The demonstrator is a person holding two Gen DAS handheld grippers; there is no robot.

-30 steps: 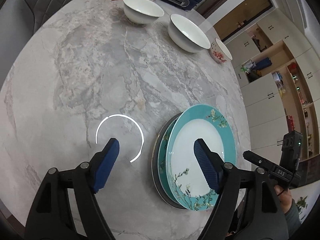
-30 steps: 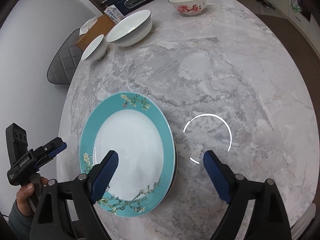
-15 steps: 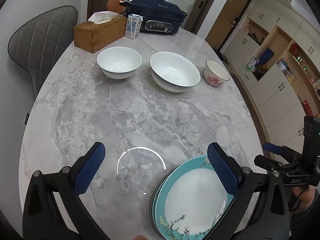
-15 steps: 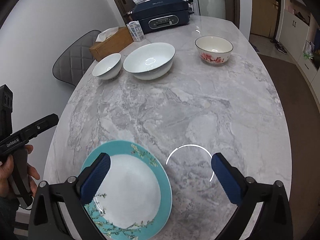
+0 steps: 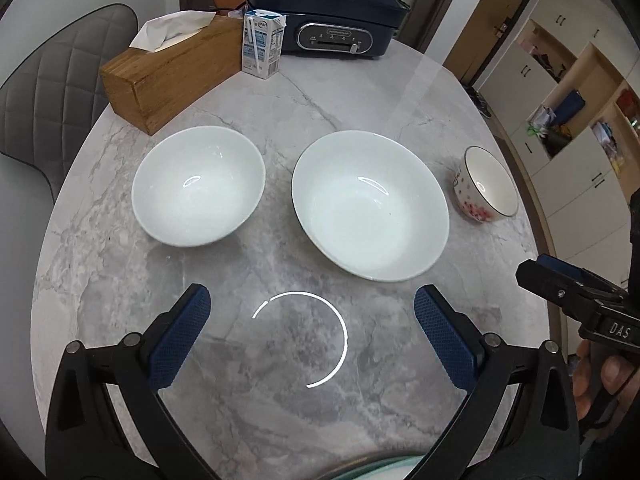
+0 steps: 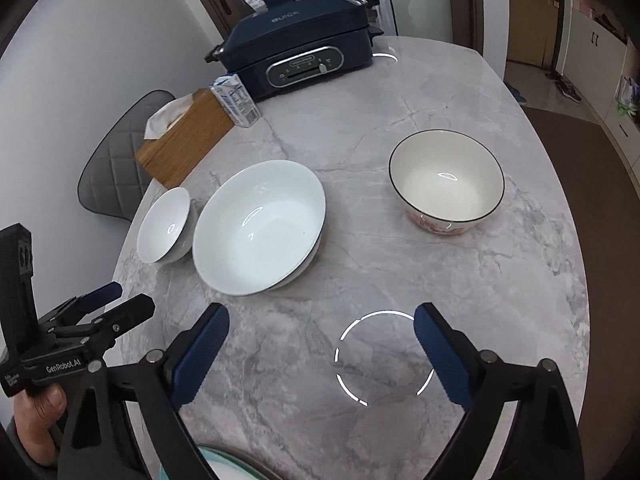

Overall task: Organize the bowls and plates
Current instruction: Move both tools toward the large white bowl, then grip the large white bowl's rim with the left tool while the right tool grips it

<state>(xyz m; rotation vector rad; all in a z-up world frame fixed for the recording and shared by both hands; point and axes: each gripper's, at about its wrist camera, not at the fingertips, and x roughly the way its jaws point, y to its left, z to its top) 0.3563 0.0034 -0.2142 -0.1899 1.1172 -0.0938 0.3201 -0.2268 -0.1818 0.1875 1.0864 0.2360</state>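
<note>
Three bowls stand in a row on the marble table [image 5: 304, 344]: a small white bowl [image 5: 198, 186], a large white bowl [image 5: 370, 206] and a floral bowl with a dark rim [image 5: 486, 186]. My left gripper [image 5: 311, 296] hovers open and empty just short of the gap between the two white bowls. My right gripper [image 6: 322, 314] holds nothing and its jaws are closing slightly, in front of the large white bowl [image 6: 258, 226] and the floral bowl [image 6: 446, 182]. Only a sliver of the teal plate stack [image 6: 216, 464] shows at the bottom edge.
Behind the bowls stand a wooden tissue box [image 5: 168, 68], a milk carton [image 5: 262, 42] and a dark blue electric cooker [image 5: 328, 16]. A grey quilted chair [image 5: 48, 92] stands at the table's left side. Cabinets line the right wall.
Both grippers have moved off the teal plates toward the row of bowls. The plates have dropped to the bottom edge of both views. The left jaws have spread wider.
</note>
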